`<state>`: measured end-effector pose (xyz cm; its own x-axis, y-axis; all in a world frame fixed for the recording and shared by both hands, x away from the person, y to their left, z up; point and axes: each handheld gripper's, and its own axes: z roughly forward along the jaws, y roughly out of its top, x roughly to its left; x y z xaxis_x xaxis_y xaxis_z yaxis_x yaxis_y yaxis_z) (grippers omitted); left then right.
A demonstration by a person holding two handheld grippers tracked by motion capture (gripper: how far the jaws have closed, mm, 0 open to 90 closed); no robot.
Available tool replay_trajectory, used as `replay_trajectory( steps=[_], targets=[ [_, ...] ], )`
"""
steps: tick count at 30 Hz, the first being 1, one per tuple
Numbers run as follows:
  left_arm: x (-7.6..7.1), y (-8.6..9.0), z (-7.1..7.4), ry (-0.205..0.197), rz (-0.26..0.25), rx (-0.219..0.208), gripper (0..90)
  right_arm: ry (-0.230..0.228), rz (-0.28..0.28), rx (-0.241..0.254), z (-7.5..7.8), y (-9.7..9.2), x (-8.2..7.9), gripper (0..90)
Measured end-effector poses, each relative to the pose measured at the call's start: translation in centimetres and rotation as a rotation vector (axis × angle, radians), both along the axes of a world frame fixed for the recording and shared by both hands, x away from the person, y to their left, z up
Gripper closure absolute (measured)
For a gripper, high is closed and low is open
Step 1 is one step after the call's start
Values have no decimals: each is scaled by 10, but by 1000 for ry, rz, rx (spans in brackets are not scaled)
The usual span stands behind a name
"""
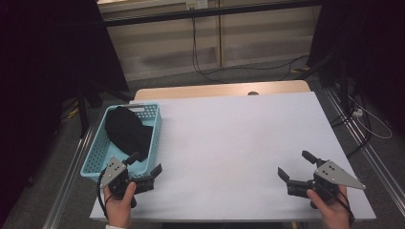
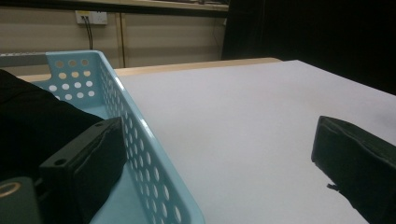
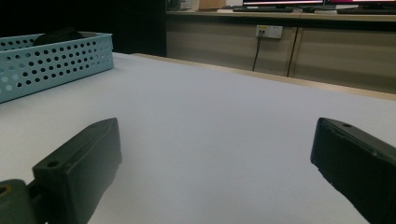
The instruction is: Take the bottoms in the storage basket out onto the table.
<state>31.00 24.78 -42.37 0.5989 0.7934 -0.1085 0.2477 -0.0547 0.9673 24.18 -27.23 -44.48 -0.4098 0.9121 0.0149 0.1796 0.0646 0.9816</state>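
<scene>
Your left gripper [image 1: 145, 169] gapes astride the blue basket [image 1: 94, 153] wall; black cloth [image 1: 126, 130] inside lies lengthwise, pointing away; right gripper [image 1: 296, 165] wide, empty.

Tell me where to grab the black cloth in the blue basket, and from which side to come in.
Take the black cloth at its raised, bunched middle, coming from above with the left claw, which stands open straddling the near wall of the blue basket. The cloth lies heaped inside the walls, so a sideways approach would probably hit the perforated sides; its soft folds should gather between the jaws.
</scene>
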Motion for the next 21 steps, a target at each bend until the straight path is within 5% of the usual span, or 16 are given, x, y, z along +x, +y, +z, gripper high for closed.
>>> replay_trajectory(
  steps=[21],
  targets=[
    [6, -5, 13, -18, 2, -33, 32, 0, -2, 12, -2, -2, -2, 10]
  ],
)
